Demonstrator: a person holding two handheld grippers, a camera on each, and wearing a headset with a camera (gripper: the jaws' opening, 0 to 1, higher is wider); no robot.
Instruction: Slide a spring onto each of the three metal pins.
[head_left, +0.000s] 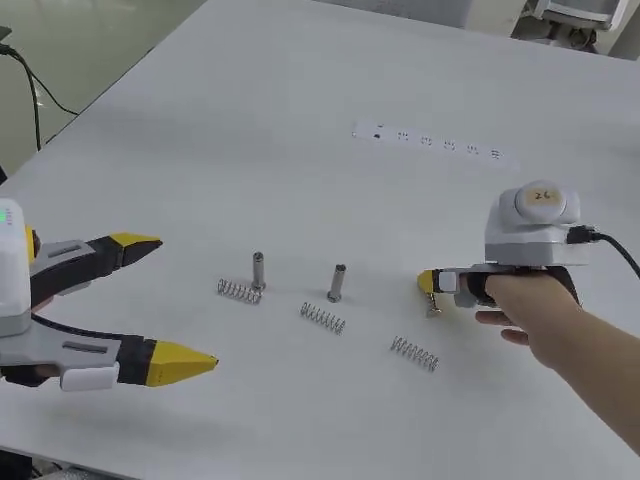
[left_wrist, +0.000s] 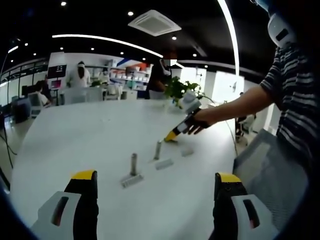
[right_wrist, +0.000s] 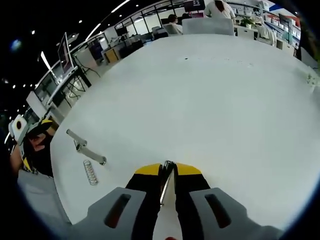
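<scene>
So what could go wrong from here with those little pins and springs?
The right hand-held gripper pinches the third pin with just its tips, so the pin could slip, or topple once set down. One spring lies close beside a standing pin; the wide-open left hand-held gripper might knock that pin over when reaching in. The springs lie loose and may roll away if nudged.

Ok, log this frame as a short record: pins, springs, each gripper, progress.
standing pins: two, upright on the table, at and
third pin: clamped in the right gripper
springs: three, lying flat, at
left gripper: open, holding nothing
progress: no spring on any pin
</scene>
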